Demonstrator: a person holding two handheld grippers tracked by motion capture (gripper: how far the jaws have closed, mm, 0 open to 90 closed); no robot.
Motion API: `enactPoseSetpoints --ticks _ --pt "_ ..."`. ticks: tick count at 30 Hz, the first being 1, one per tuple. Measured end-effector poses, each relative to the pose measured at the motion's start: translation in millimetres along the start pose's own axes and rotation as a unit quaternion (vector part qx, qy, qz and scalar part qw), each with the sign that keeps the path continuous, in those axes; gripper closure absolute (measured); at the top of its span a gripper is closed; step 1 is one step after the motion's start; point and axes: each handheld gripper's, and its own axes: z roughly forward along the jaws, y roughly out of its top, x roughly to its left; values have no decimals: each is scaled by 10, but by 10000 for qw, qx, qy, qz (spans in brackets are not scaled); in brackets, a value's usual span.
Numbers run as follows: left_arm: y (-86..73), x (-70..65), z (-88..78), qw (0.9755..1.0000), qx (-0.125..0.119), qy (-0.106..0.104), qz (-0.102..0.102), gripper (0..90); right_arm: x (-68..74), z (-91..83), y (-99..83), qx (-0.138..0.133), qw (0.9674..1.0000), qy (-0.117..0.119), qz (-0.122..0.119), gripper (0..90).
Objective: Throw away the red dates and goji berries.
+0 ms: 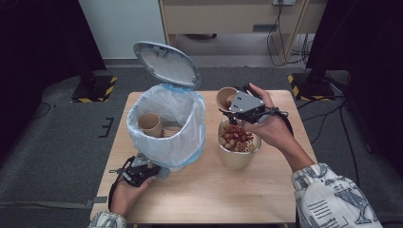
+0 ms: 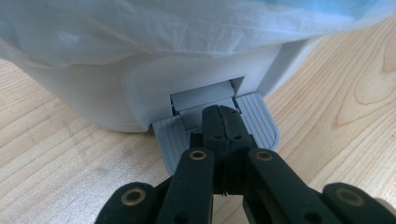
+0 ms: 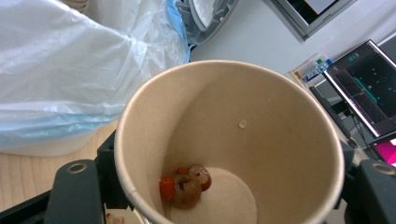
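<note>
Pressing down on grey foot pedal point(image 2: 219, 123) of white bin point(image 1: 166, 128) w/ left gripper point(image 1: 138, 172), jaws squeezed fully together, tips planted on pedal's centre ridge at bin's base, nr front-left corner of wooden table point(image 1: 199, 190). In left gripper view: closed black tips point(image 2: 223, 122) sitting on ribbed pedal plate, bin's white wall & plastic liner right behind. Standing open above bin: grey lid point(image 1: 166, 63), tilted back. Lying inside clear liner w/ blue rim: two paper cups point(image 1: 157, 126), side by side, approx mid-bin.

Holding, in right gripper point(image 1: 240, 107), a brown paper cup point(image 1: 226, 99), jaws clamped on its sides, cup tipped w/ mouth facing bin side, raised just above & behind cream bowl point(image 1: 237, 154). Seen in right gripper view: cup point(image 3: 229, 140) gripped betw. black jaws at either side, a few reddish-brown food bits point(image 3: 186, 184) stuck nr cup's bottom, one small pale speck on inner wall; bin liner & lid edge at upper left, monitors at far right.

Sitting on table right of bin, just apart from it: the bowl, heaped w/ red & tan pieces point(image 1: 235, 137). Entering from bottom right: patterned sleeve point(image 1: 328, 199), forearm angled toward bowl. Gripping left tool from bottom left: other hand point(image 1: 124, 192), cable looped beside it.
</note>
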Motion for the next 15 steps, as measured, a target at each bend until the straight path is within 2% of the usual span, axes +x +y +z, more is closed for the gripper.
enactPoseSetpoints --ticks 15 --pt "0 1 0 10000 -2 -4 -3 900 -28 46 37 -105 9990 133 416 273"
